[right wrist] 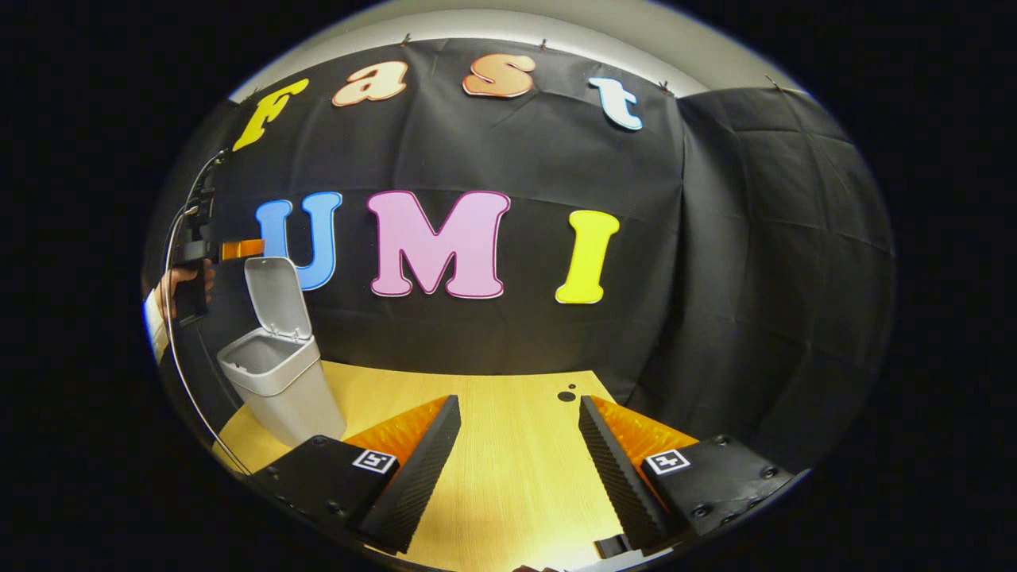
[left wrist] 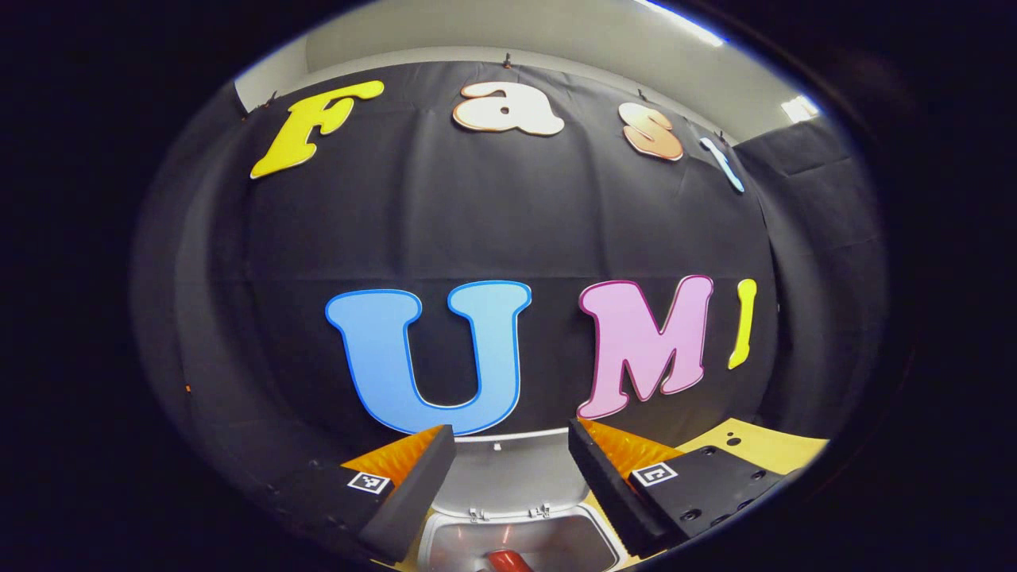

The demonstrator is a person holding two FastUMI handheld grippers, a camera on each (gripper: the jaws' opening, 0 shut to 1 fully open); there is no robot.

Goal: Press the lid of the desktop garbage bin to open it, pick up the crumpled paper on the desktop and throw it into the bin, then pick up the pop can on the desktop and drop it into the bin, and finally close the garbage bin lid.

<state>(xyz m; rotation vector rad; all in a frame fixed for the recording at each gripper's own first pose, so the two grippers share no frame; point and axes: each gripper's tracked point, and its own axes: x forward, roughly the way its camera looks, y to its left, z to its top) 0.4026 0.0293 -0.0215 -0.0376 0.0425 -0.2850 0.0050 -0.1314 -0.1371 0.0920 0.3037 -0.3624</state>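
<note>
Grey plastic bin [right wrist: 278,373] stands lid-up [right wrist: 276,295] on the wooden tabletop [right wrist: 508,445], red can [left wrist: 508,561] inside, left tongs [left wrist: 508,485] released above it, right tongs [right wrist: 516,469] released well beside it.

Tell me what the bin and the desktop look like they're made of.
Bin: looks like moulded plastic, light grey, smooth with a soft sheen; its raised lid has rounded edges and small hinge tabs. Desktop: pale yellow wood-look surface with faint straight grain, semi-matte with a mild glare near the front; whether laminate or veneer, I can't tell.
</note>
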